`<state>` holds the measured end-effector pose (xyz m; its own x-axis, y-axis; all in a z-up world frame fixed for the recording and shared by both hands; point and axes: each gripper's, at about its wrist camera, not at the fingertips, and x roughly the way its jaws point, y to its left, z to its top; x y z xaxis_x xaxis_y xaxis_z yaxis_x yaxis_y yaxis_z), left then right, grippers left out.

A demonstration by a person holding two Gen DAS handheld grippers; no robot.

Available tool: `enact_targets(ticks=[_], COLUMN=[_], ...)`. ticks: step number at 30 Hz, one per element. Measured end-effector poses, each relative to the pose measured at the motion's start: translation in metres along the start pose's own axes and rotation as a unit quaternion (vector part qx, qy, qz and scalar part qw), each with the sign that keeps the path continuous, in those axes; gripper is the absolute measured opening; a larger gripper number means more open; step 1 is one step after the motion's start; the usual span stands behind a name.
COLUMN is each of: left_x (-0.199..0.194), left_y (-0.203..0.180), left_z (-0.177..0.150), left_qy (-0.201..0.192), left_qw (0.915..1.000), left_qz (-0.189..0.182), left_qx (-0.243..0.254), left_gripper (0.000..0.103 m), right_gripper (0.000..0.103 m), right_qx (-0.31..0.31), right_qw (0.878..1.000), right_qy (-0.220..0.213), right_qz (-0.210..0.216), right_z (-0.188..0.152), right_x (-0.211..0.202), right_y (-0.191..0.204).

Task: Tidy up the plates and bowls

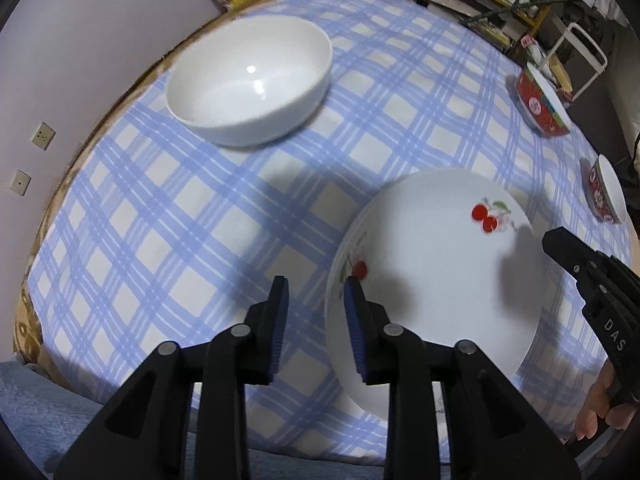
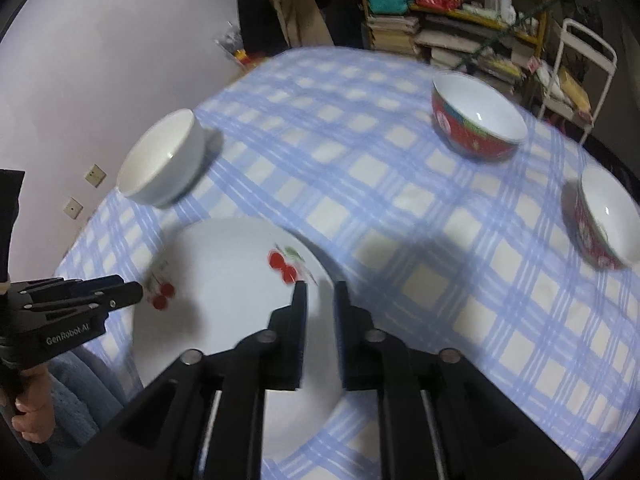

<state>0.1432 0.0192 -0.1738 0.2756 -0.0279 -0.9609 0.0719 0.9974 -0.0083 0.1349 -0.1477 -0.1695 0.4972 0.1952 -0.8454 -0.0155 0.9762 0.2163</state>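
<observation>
Two grippers hang over a table spread with a blue-checked cloth [image 1: 168,216], one at each side of a white plate [image 1: 436,276] printed with red cherries.

From the left wrist view, the left gripper [image 1: 316,292] points steeply down with its jaws part open, a clear gap between the blue pads [image 1: 354,320]. The plate's left rim runs up through that gap; the right-hand pad lies over the plate's edge, the left-hand one over cloth. Neither pad can be seen pressing on the rim, so nothing is held. Ahead and a little left of this gripper, well apart from the plate, stands a plain white bowl [image 1: 250,80]. Far off to the right are two red bowls, one farther [image 1: 540,108] and one nearer [image 1: 606,194].

From the right wrist view, the right gripper [image 2: 320,292] is also part open, its gap narrower. The plate's right rim passes between the fingers; whether the pads touch it I cannot tell through the blur, but no grip shows. Ahead and to the right stands one red bowl [image 2: 476,124], the other [image 2: 604,220] farther right, near the cloth's edge. The white bowl sits ahead to the left, beyond the plate. A hand [image 2: 32,412] at the lower left holds the left gripper.
</observation>
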Motion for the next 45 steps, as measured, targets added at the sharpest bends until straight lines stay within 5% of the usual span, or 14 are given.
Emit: enact_targets(ticks=[2, 8, 14, 25, 40, 45], left_x=[-0.008, -0.024, -0.044, -0.042, 0.029, 0.051], left_y=[0.003, 0.015, 0.034, 0.073, 0.121, 0.121], left_z=[0.004, 0.023, 0.043, 0.100, 0.127, 0.129], left_qy=[-0.019, -0.059, -0.099, -0.108, -0.058, -0.042], left_qw=[0.9997, 0.9975, 0.9923, 0.9864, 0.9917, 0.9938], left_qz=[0.013, 0.037, 0.072, 0.117, 0.056, 0.027], left_qx=[0.000, -0.011, -0.018, -0.043, -0.100, -0.100], left_gripper=[0.040, 0.063, 0.070, 0.074, 0.074, 0.071], right_gripper=[0.043, 0.070, 0.094, 0.097, 0.097, 0.076], right_qx=[-0.005, -0.023, -0.021, -0.041, -0.082, -0.056], right_qw=[1.000, 0.999, 0.998, 0.996, 0.995, 0.994], right_qy=[-0.011, -0.035, -0.056, -0.071, -0.020, 0.027], right_qz=[0.000, -0.011, 0.007, 0.041, 0.050, 0.090], right_z=[0.007, 0.030, 0.056, 0.106, 0.145, 0.144], right_x=[-0.003, -0.002, 0.004, 0.032, 0.092, 0.118], right_y=[0.005, 0.020, 0.033, 0.076, 0.114, 0.115])
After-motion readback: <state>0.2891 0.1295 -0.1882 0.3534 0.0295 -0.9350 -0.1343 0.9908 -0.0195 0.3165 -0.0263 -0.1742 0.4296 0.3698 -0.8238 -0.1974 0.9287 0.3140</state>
